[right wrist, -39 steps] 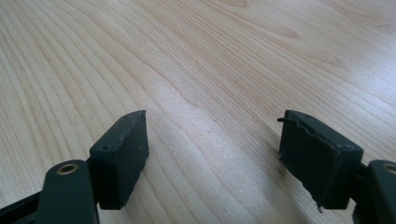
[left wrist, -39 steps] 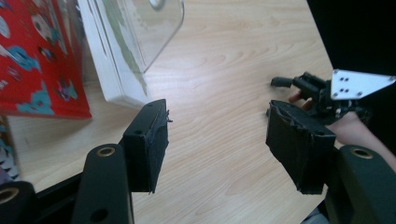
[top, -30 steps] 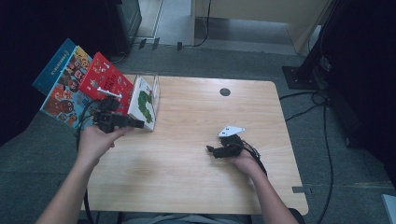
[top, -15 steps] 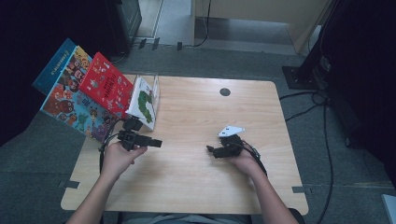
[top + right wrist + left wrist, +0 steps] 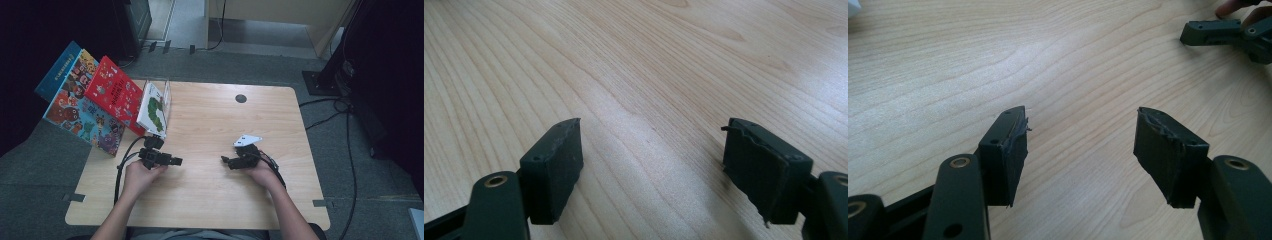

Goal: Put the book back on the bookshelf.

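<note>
At frame centre, we rest left gripper (image 5: 176,161) and right gripper (image 5: 226,160) on table (image 5: 210,200), both spread, empty; books (image 5: 112,97) upper left already stacked in holder (image 5: 167,92); nothing visibly left.

Overhead forward-down; tongs cameras close, sharing table (image 5: 210,130).

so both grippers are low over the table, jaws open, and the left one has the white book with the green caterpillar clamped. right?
Not quite. The left gripper holds nothing: the left gripper view shows only bare table between its open jaws. The white book stands in the clear holder at the table's left edge, seen in the high view. The right gripper is open too.
</note>
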